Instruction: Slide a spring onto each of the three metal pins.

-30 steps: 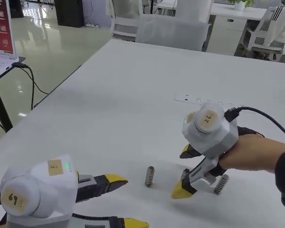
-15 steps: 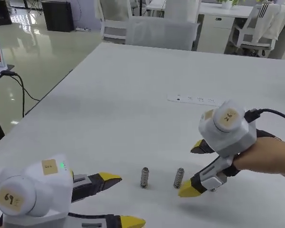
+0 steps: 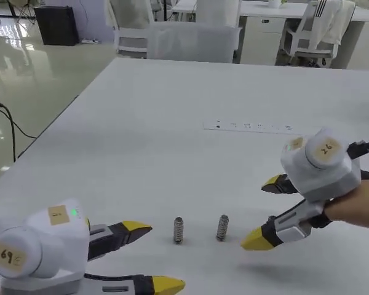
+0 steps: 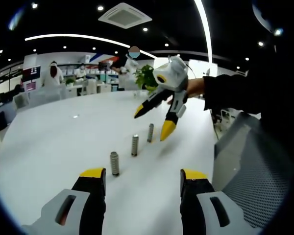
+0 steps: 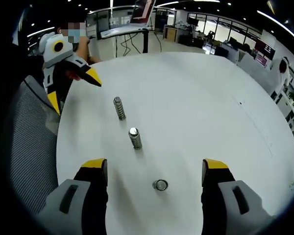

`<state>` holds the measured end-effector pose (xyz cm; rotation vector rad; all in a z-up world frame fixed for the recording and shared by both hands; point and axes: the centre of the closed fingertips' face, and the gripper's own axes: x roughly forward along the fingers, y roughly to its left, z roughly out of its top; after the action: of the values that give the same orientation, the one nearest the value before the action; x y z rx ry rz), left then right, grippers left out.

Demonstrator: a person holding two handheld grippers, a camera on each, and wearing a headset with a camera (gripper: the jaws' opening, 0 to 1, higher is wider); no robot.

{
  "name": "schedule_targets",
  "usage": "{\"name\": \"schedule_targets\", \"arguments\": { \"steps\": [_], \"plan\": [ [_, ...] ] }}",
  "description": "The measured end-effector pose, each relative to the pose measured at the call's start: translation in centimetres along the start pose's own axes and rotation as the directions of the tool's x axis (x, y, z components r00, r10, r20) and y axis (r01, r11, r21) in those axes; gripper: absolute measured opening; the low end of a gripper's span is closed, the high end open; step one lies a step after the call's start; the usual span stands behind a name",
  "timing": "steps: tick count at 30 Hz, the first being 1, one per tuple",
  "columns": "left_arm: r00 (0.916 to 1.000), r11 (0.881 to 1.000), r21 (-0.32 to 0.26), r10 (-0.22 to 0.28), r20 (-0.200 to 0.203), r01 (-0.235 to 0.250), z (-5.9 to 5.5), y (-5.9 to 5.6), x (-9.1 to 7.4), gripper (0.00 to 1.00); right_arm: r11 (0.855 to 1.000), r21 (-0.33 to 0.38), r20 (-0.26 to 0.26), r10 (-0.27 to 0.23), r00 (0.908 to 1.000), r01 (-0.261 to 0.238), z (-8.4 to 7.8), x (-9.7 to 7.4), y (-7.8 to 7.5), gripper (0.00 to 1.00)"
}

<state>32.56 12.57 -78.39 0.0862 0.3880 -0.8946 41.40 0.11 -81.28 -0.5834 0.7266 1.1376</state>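
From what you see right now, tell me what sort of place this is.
Most likely an open-plan office or lab workspace: a large white table with a power strip, office chairs and desks behind it, and a ceiling air unit overhead.

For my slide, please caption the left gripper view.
Three springs stand in a row on the table between the left gripper and right gripper.

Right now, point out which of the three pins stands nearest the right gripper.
The near pin, seen almost end-on between the open jaws of the right gripper. The middle pin and far pin stand farther out, toward the left gripper.
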Motion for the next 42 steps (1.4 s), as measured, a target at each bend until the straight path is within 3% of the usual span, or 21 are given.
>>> {"name": "schedule_targets", "arguments": {
  "steps": [15, 19, 27, 38, 42],
  "plan": [
    [1.0, 1.0, -0.005, 0.001, 0.001, -0.001, 0.1, 0.4, 0.3, 0.58, 0.998, 0.039, 0.067, -0.044, 0.9968, 0.041, -1.8, -2.3, 1.4, 0.81],
    [1.0, 1.0, -0.009, 0.007, -0.002, -0.007, -0.1, 0.5, 0.1, 0.58, 0.997, 0.061, 0.11, -0.053, 0.9925, 0.047, -1.8, -2.8, 2.1, 0.81],
    [0.9998, 1.0, -0.019, 0.021, 0.004, -0.021, -0.1, 0.8, -0.2, 0.58, 0.995, 0.087, 0.141, -0.068, 0.9876, 0.056, -2.7, -3.4, 3.2, 0.81],
    [0.9994, 0.999, -0.035, 0.034, 0.013, -0.033, -0.3, 0.8, -0.7, 0.59, 0.99, 0.124, 0.227, -0.099, 0.9689, 0.072, -3.2, -4.8, 4.1, 0.81],
    [0.999, 0.998, -0.044, 0.04, 0.021, -0.039, -0.2, 0.7, -0.8, 0.59, 0.987, 0.139, 0.236, -0.11, 0.9655, 0.078, -3.5, -5.0, 4.4, 0.81]
  ]
}}
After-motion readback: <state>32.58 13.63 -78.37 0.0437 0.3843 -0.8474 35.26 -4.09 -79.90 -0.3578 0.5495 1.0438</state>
